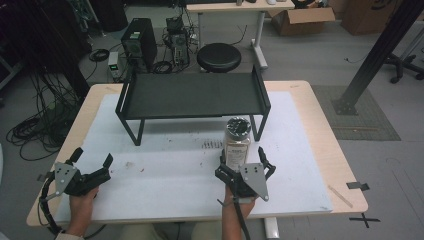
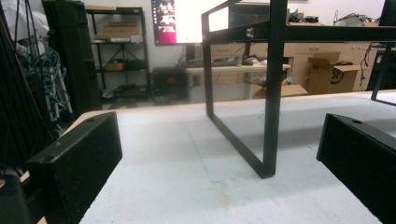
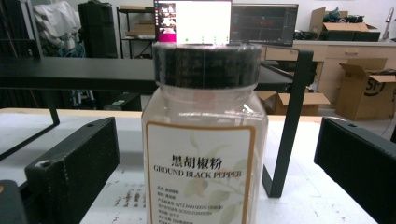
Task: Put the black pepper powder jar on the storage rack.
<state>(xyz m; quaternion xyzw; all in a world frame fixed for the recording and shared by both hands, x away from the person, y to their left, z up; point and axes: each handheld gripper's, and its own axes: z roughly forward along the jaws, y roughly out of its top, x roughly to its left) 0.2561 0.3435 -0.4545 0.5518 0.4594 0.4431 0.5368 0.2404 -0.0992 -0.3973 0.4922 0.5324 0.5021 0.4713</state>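
A clear jar of ground black pepper (image 1: 237,142) with a black lid stands upright on the white table mat, just in front of the black shelf's right leg. My right gripper (image 1: 244,161) is open, its jaws on either side of the jar (image 3: 204,149) with a gap on both sides. At the table's near left, my left gripper (image 1: 93,161) is open with nothing between its jaws, facing the shelf's left leg (image 2: 272,93).
A low black metal shelf (image 1: 192,95) stands across the back of the white mat (image 1: 165,185), its top bare. Beyond the table are a black stool (image 1: 218,57), computer towers and cables. A tape mark lies at the table's right edge (image 1: 358,186).
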